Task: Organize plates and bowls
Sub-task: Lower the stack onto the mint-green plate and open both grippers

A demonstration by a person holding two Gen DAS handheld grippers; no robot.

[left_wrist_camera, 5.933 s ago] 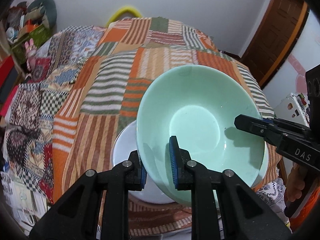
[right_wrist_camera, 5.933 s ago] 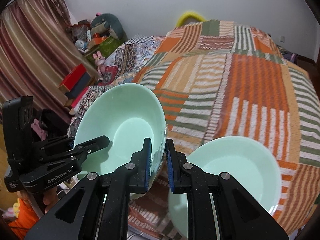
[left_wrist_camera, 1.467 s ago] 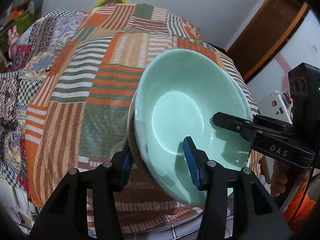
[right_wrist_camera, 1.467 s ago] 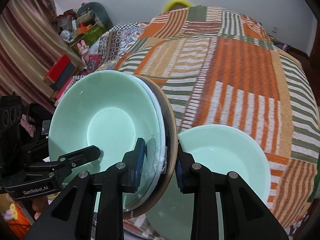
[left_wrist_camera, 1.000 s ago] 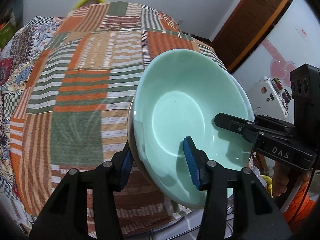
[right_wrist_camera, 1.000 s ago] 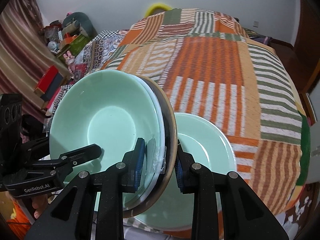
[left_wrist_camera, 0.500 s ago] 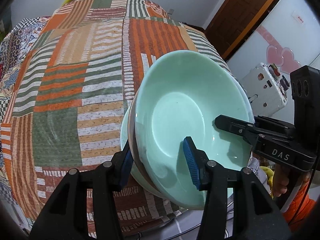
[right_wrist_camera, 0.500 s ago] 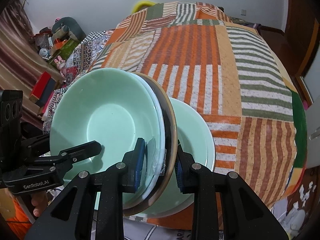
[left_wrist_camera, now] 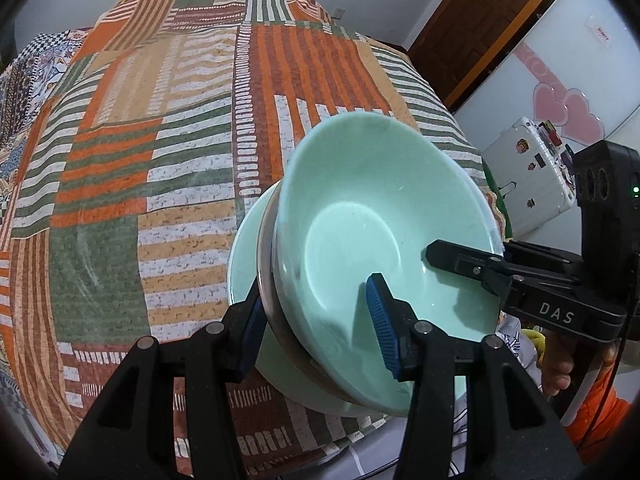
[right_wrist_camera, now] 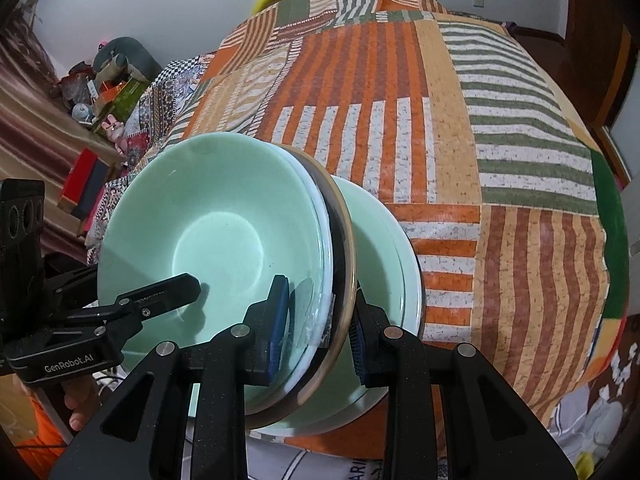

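The patchwork quilt [left_wrist_camera: 168,152] spreads beyond my tongs. Just ahead, a green plate [right_wrist_camera: 384,240] lies on it. My left tongs [left_wrist_camera: 316,320] and right tongs [right_wrist_camera: 316,332] both clamp the tilted bowl stack [left_wrist_camera: 380,232] over it.

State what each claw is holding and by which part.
Both hold one nested stack of dishes, a green bowl on top, by its rim: the left claw on the near-left edge, the right claw on the opposite edge. It hangs above a green plate.
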